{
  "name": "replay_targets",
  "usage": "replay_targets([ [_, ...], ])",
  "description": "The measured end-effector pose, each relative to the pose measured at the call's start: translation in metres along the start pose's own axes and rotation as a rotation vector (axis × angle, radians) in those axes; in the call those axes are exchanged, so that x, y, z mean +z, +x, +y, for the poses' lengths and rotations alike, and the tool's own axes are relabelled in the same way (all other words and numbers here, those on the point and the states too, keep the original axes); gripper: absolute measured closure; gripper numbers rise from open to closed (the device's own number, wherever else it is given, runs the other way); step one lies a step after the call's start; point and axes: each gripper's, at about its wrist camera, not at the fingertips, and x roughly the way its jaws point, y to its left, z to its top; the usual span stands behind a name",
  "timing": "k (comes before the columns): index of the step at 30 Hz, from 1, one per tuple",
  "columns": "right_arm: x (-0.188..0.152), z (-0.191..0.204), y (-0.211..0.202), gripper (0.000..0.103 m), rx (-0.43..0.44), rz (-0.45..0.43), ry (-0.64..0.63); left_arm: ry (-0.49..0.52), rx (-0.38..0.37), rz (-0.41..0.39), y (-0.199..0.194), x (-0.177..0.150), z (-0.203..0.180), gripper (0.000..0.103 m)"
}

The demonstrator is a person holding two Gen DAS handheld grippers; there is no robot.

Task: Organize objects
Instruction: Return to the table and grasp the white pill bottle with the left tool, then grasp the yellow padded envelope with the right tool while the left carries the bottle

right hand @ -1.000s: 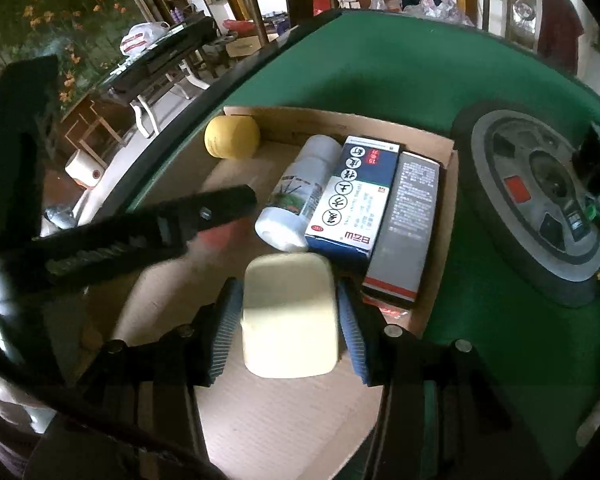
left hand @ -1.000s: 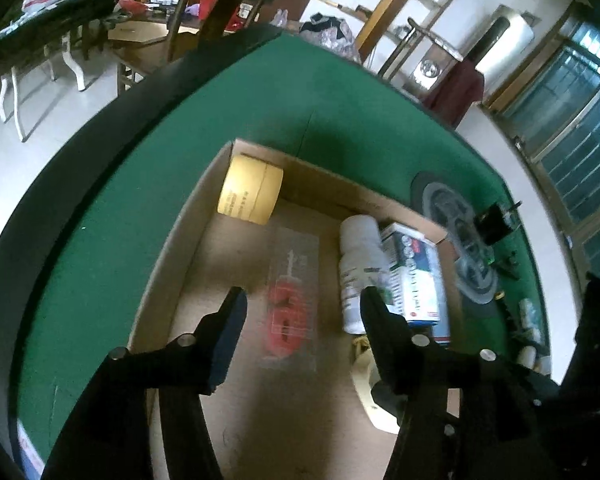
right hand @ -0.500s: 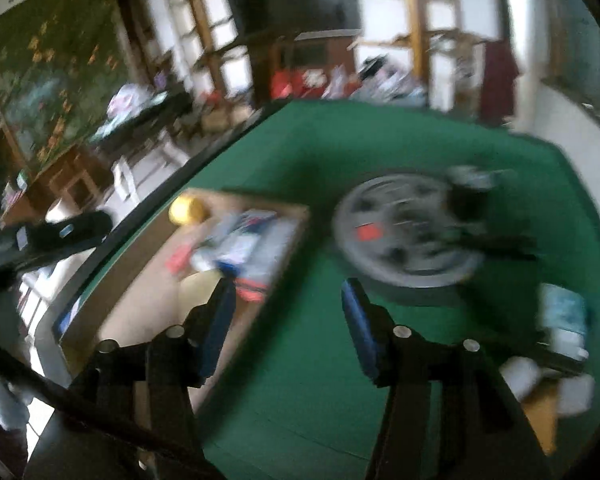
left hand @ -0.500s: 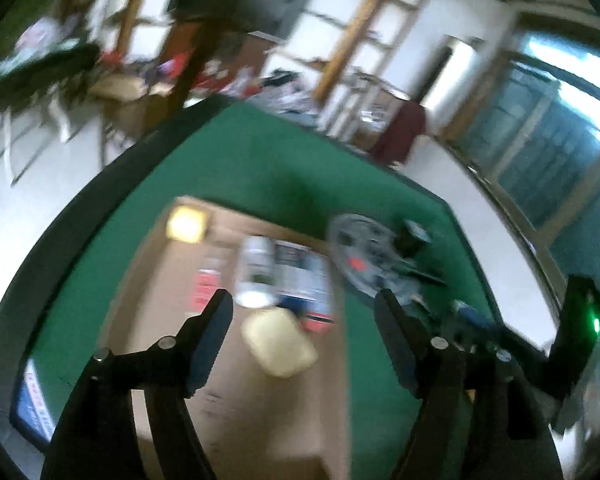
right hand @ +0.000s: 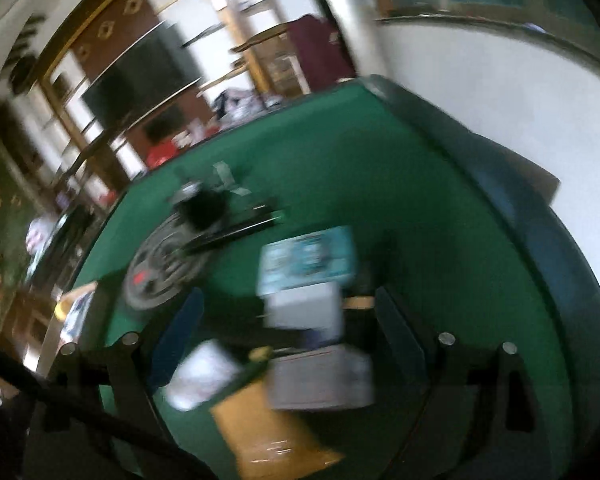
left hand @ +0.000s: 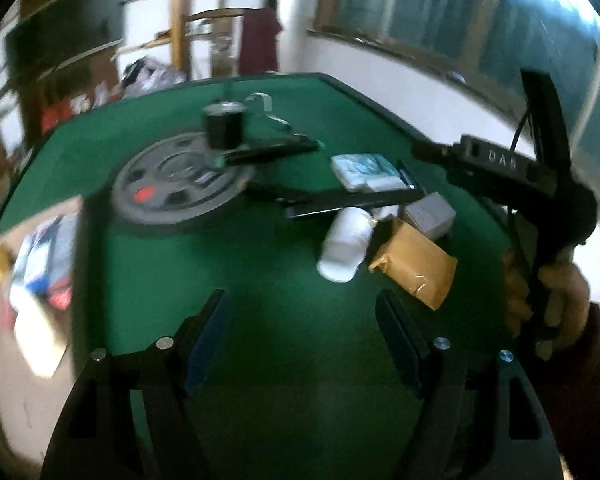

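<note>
On the green table a white bottle (left hand: 346, 244) lies beside a brown packet (left hand: 414, 266), a grey box (left hand: 430, 212) and a teal-and-white pack (left hand: 366, 170). My left gripper (left hand: 302, 334) is open and empty above bare green felt, short of them. My right gripper (right hand: 288, 322) is open and empty, hovering over the same group: the teal pack (right hand: 308, 258), a grey box (right hand: 320, 376), the brown packet (right hand: 260, 428) and the white bottle (right hand: 202, 374). The right gripper also shows in the left wrist view (left hand: 268, 196). The cardboard box (left hand: 32, 280) with sorted items lies at the far left.
A round dark disc (left hand: 178, 186) with a black cylinder (left hand: 222, 126) on it sits mid-table. Black rods (left hand: 272, 150) lie across it. The table's dark rim (right hand: 500, 184) runs along the right, near a white wall. Both views are motion-blurred.
My right gripper has let go of the pale yellow block in the box. Both grippers have swung right, from over the cardboard box to the loose items.
</note>
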Motion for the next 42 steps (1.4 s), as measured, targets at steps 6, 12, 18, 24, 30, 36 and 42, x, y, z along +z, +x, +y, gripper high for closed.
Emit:
replay_targets([
  [6, 0.003, -0.024, -0.003, 0.015, 0.043, -0.01, 0.1, 0.065, 0.015, 0.025, 0.048, 0.022, -0.025, 0.035],
  [12, -0.002, -0.02, -0.002, 0.015, 0.061, 0.002, 0.084, 0.081, -0.002, 0.076, 0.078, 0.029, -0.033, 0.057],
  [18, -0.005, -0.023, 0.002, 0.015, 0.077, 0.008, 0.095, 0.082, -0.012, 0.085, 0.083, 0.028, -0.044, 0.073],
  [24, -0.007, -0.022, 0.006, 0.015, 0.048, 0.029, 0.074, 0.005, -0.016, -0.003, 0.042, 0.023, -0.026, 0.073],
  [30, -0.01, -0.018, 0.007, 0.015, 0.042, 0.044, 0.035, -0.079, 0.007, -0.13, -0.031, -0.003, 0.002, 0.073],
  [36, -0.04, -0.002, -0.01, 0.015, 0.036, 0.153, -0.077, -0.133, 0.021, -0.193, -0.084, -0.039, 0.033, 0.072],
  [42, -0.07, 0.036, 0.008, 0.015, -0.109, 0.244, -0.297, -0.218, 0.023, -0.219, -0.101, -0.062, 0.062, 0.072],
])
